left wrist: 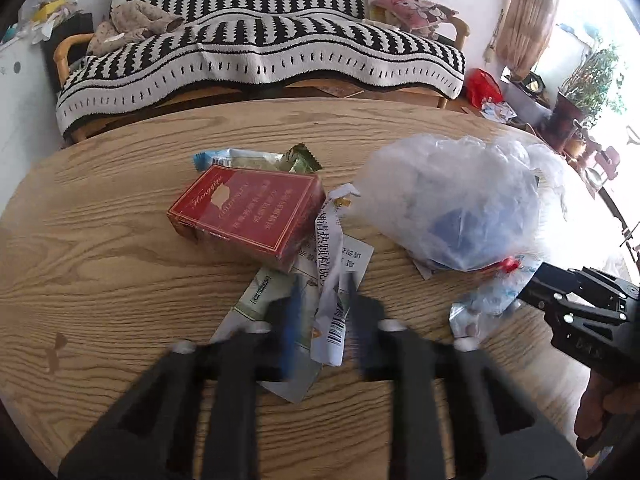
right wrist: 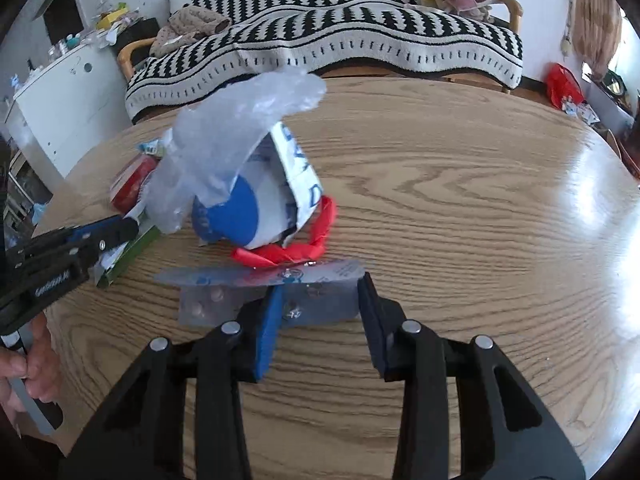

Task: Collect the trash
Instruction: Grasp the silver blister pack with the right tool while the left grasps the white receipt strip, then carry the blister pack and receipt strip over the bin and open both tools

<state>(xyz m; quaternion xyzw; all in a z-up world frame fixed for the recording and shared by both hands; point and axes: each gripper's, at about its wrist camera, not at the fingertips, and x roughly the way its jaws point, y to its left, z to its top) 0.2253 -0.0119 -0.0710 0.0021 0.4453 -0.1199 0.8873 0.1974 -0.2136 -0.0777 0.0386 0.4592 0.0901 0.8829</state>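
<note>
Black left gripper [left wrist: 322,304] nearest the lens, blurred, jaws spread around a crumpled white paper strip with barcode [left wrist: 331,296]; contact with the strip not resolvable. Lay on top of flat leaflets [left wrist: 276,304], just beside a red cigarette box [left wrist: 250,210], itself resting partly on snack wrappers [left wrist: 260,159] at its far end. Clear plastic bag [left wrist: 456,200] to the right of the box, holding blue-and-white packaging, sat on the wooden table [left wrist: 120,280].

Progress judged: early. All trash seen lay loose on the table; no bin or collecting sack identified, unless the clear bag serves as one — could not tell. Nothing seen gripped outright.

Right gripper [right wrist: 318,300] open wide, fingers astride a foil blister pack [right wrist: 224,300] lying flat beneath a silvery wrapper strip [right wrist: 256,276]; blue pad close to or touching the foil, other pad apart from it. Red ribbon [right wrist: 296,248] just beyond, against the base of the bag.

Farther out: striped sofa [left wrist: 260,52], stuffed toy [left wrist: 132,24], white cabinet [right wrist: 68,100].
</note>
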